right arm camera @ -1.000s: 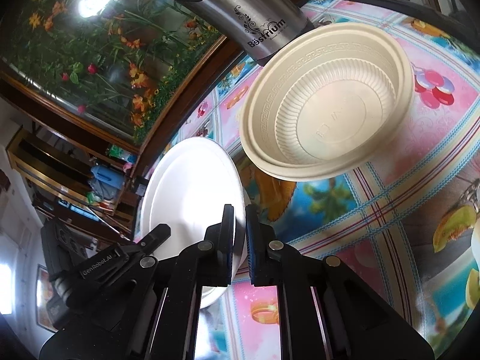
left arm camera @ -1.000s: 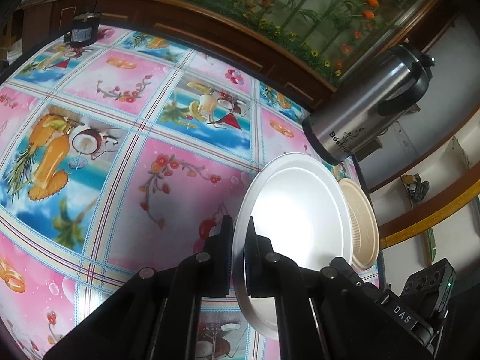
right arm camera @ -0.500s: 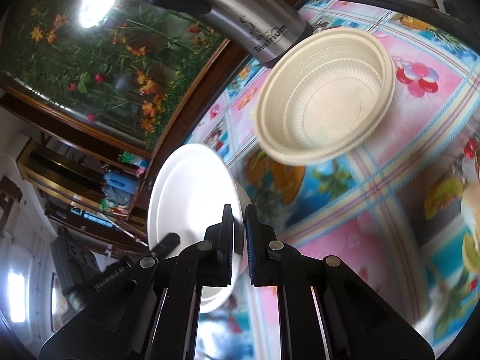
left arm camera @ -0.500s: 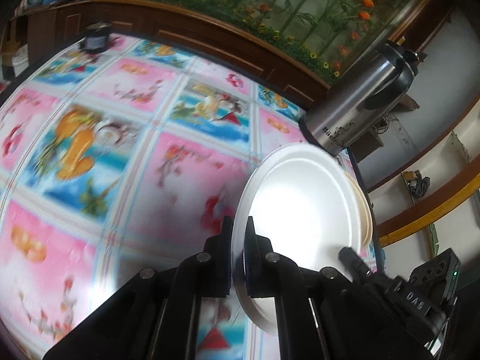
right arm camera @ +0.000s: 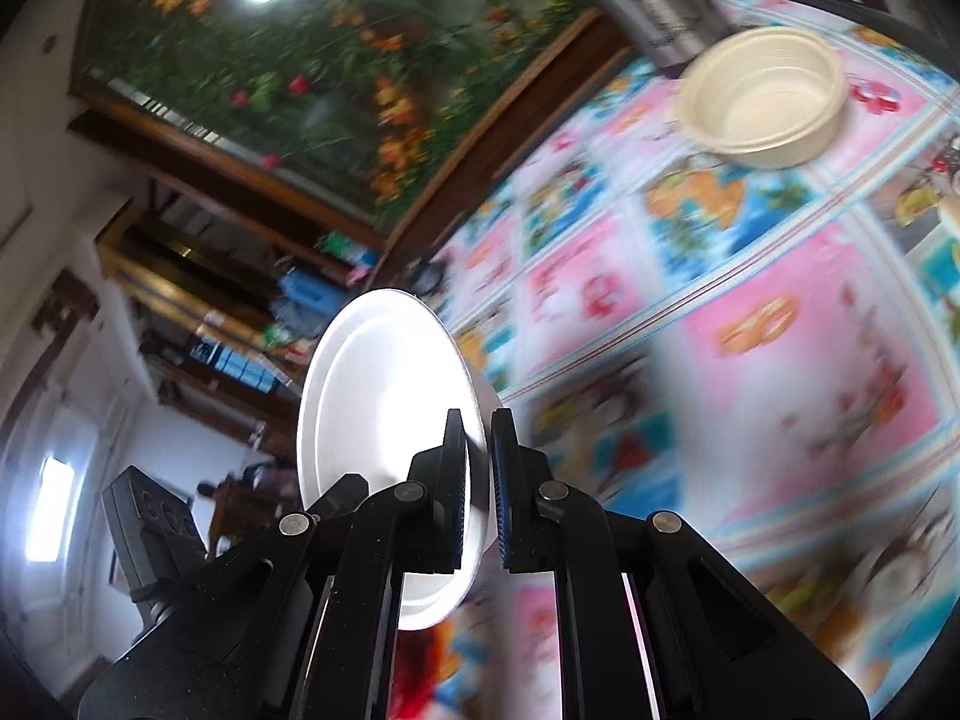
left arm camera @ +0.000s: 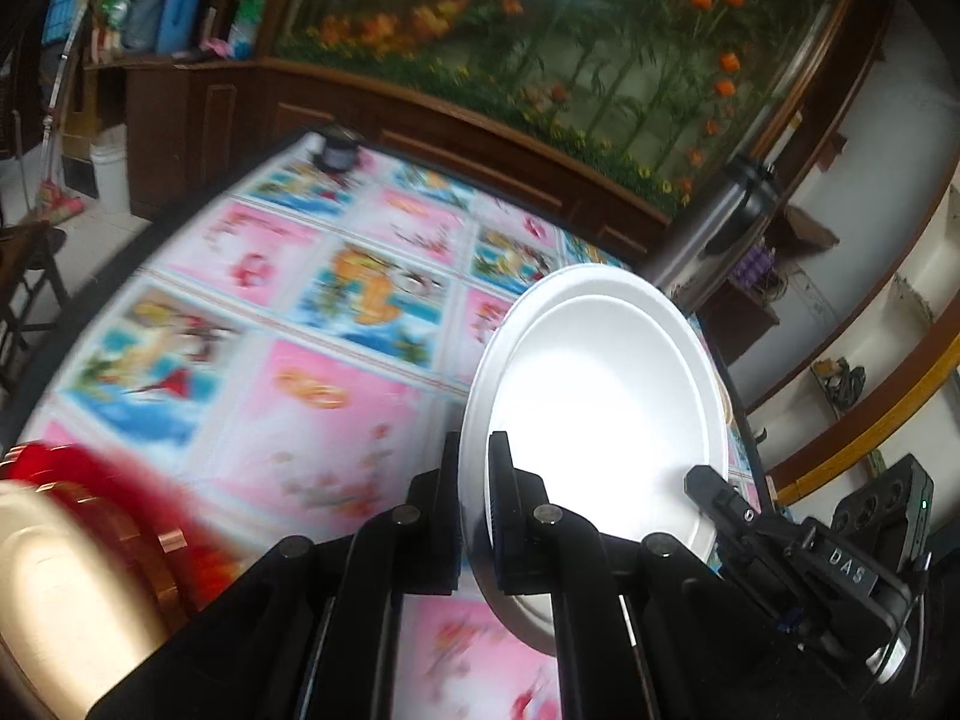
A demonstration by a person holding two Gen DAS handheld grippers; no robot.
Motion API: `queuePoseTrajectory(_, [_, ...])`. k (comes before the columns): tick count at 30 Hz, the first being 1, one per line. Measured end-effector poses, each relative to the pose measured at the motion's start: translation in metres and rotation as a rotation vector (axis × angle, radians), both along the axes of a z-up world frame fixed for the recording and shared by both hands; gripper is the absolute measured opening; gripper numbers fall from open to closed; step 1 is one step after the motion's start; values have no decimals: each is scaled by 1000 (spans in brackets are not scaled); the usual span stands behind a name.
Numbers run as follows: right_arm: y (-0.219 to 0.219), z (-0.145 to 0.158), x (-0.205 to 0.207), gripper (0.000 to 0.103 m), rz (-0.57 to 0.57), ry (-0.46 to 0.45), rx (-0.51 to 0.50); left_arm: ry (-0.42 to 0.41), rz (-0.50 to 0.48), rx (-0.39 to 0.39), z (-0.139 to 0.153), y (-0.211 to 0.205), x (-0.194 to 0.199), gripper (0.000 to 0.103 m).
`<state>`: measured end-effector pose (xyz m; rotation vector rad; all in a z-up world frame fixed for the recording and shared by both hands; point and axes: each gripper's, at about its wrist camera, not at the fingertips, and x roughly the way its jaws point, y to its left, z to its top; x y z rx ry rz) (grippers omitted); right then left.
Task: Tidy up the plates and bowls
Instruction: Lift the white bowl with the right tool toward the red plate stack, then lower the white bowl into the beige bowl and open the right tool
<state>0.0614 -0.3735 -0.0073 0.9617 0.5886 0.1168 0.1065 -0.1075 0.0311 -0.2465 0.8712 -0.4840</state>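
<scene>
Clearly we have the white plate (left arm camera: 606, 414) off the table, standing almost on edge between our two grippers, each pinching its rim from an opposite side. It looks like thin foam or plastic: very light, a little bendy, and easy to dent or crack if squeezed hard. We judge the rim to be the only sensible place to take it, since the flat lip gives the pads something to bite and the smooth centre offers nothing. With so little weight, the risk is less of dropping than of the plate twisting or buckling if our two hands pull apart or turn unevenly.

Our left gripper (left arm camera: 475, 498) has its jaws drawn narrow on the near edge of the plate, one finger on either face. Our right gripper (right arm camera: 478, 480) is likewise closed to a thin gap on the plate's rim (right arm camera: 390, 420), seen from the other side.

Beyond the plate lies the table (left arm camera: 336, 420) with its bright pink and blue fruit cloth. A cream bowl (right arm camera: 762, 96) sits on that cloth well apart from us, beside a steel flask (left arm camera: 708, 240). A red and gold dish (left arm camera: 78, 564) shows, blurred, at the lower left of the left view.
</scene>
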Motion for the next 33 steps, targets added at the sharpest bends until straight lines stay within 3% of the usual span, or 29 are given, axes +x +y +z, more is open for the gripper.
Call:
queuePoseTrajectory(7, [85,28,-5,8,175,-46,-5,-76,91,43,27,91,-47,7])
queuePoseTrajectory(14, [169,28,0,8,343,-36,-48,-75,203,59,21,165,-73,8])
queuePoseTrajectory(21, [225,11,9,8,444,23,-99,-16,257,71,-3,199,-78,8])
queuePoseTrajectory(33, [251,-13,22,8,474,116,-179,113,270,40,-38,218,-71,11])
